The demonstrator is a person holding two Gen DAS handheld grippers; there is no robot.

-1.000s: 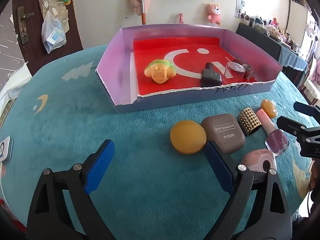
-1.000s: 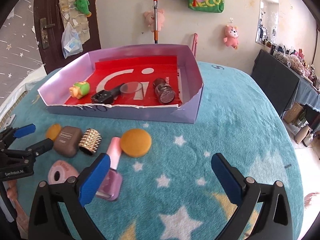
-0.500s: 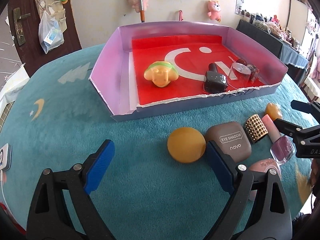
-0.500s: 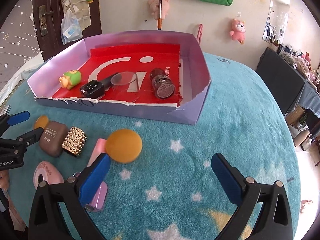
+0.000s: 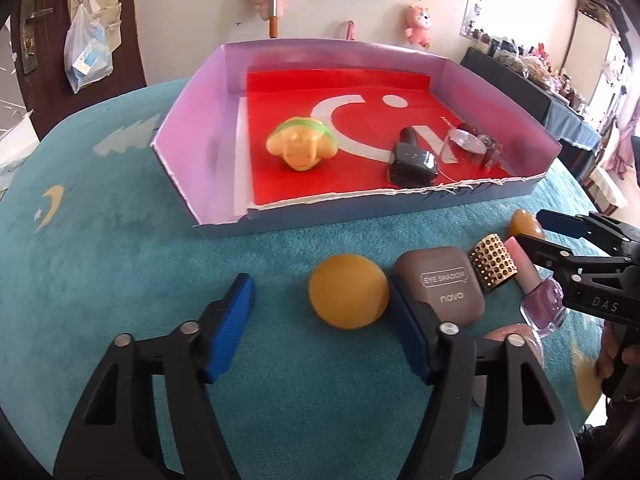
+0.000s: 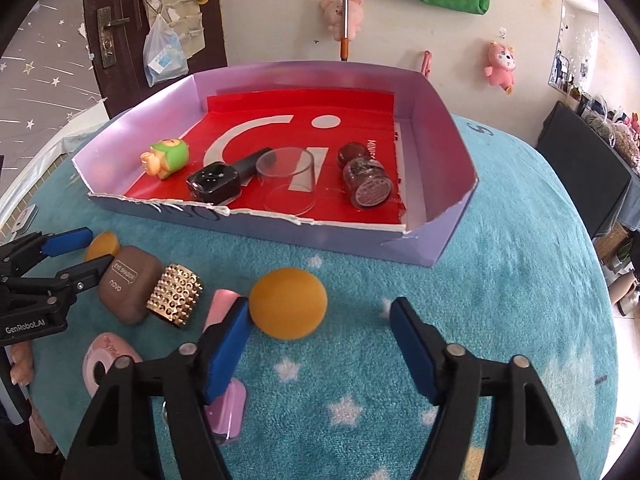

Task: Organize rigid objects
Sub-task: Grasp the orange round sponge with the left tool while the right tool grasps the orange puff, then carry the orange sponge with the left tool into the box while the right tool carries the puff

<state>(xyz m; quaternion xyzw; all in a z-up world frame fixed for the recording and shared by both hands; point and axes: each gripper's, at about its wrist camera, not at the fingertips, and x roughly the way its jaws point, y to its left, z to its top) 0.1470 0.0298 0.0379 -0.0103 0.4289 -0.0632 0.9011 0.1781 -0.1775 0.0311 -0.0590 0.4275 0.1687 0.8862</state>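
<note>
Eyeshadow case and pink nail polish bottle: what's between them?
The gold studded cuff, touching the eyeshadow case and beside the nail polish bottle; both wrist views show it.

Daylit room, bright overall. Light comes from the right: window area blown out white in left wrist view. Soft glare on lilac tray wall; clear cup shows faint highlights. Shadows soft, short, under orange puff. Strong fisheye bend + dark vignette at corners, both views. Centre sharp; near gripper bodies slightly soft, edges smeared
</note>
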